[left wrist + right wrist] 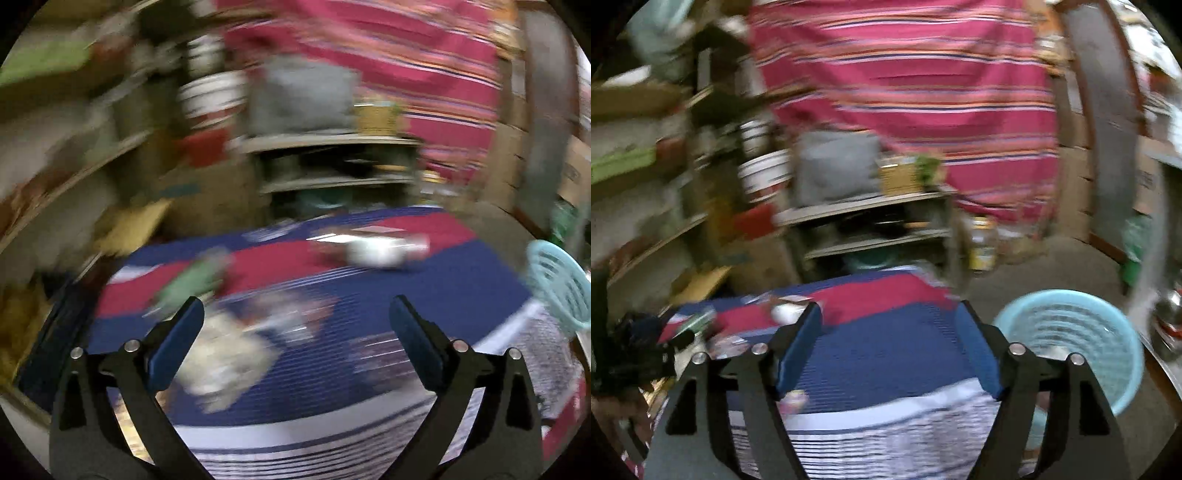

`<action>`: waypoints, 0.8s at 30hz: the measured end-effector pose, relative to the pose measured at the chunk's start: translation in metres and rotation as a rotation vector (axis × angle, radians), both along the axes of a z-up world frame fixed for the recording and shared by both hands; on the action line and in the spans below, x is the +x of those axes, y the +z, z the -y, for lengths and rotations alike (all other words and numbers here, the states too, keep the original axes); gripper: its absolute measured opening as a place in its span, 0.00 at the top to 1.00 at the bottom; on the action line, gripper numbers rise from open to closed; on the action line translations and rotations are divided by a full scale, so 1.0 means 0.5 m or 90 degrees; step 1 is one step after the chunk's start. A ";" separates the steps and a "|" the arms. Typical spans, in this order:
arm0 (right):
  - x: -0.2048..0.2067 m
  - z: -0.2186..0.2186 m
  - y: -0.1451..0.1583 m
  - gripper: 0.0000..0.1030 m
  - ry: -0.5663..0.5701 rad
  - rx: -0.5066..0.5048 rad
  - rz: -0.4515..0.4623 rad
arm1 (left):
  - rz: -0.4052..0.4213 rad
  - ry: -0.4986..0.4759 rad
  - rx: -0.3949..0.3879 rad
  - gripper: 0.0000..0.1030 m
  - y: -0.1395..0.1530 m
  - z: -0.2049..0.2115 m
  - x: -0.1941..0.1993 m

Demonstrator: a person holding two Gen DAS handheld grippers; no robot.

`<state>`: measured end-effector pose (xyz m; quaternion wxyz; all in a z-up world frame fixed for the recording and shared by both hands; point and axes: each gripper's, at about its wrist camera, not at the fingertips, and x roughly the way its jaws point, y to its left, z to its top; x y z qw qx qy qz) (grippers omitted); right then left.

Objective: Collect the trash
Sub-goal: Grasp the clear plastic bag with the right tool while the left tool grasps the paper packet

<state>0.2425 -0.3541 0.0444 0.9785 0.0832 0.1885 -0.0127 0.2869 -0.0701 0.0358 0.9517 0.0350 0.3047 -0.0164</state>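
Blue-and-red striped cloth covers the counter [461, 273]. Crumpled whitish trash [225, 358] lies just ahead of the left gripper [295, 332], toward its left finger; both grippers are wide open and empty. The right gripper [890, 347] hovers nearer the light-blue basket [1071, 332].

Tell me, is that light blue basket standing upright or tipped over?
Upright. In the right wrist view the light blue basket stands on the floor beside the striped mat, its round opening facing up. Blur hides whether anything lies inside.

Blue, red and white striped cloth [886, 350], pale blue basket [1082, 332], blue-padded tongs [890, 310]
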 end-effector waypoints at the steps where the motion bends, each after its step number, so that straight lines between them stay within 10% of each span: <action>1: 0.014 -0.047 -0.003 0.27 0.027 -0.008 -0.008 | -0.006 0.029 -0.014 0.06 -0.010 -0.055 0.005; 5: 0.069 -0.190 -0.025 0.25 0.093 -0.017 -0.041 | -0.075 0.128 -0.097 0.06 -0.074 -0.241 0.055; 13: 0.192 -0.339 -0.096 0.25 0.123 -0.040 -0.118 | -0.215 0.078 -0.148 0.10 -0.178 -0.248 0.164; 14: 0.213 -0.351 -0.109 0.25 0.126 -0.037 -0.135 | -0.224 0.069 -0.151 0.17 -0.187 -0.242 0.171; 16: 0.255 -0.371 -0.129 0.25 0.134 -0.045 -0.161 | -0.242 0.039 -0.165 0.74 -0.208 -0.236 0.188; 18: 0.293 -0.395 -0.147 0.25 0.145 -0.048 -0.184 | -0.231 0.029 -0.169 0.90 -0.206 -0.234 0.182; 24: 0.374 -0.453 -0.226 0.25 0.192 -0.012 -0.257 | -0.166 -0.004 -0.160 0.97 -0.136 -0.236 0.132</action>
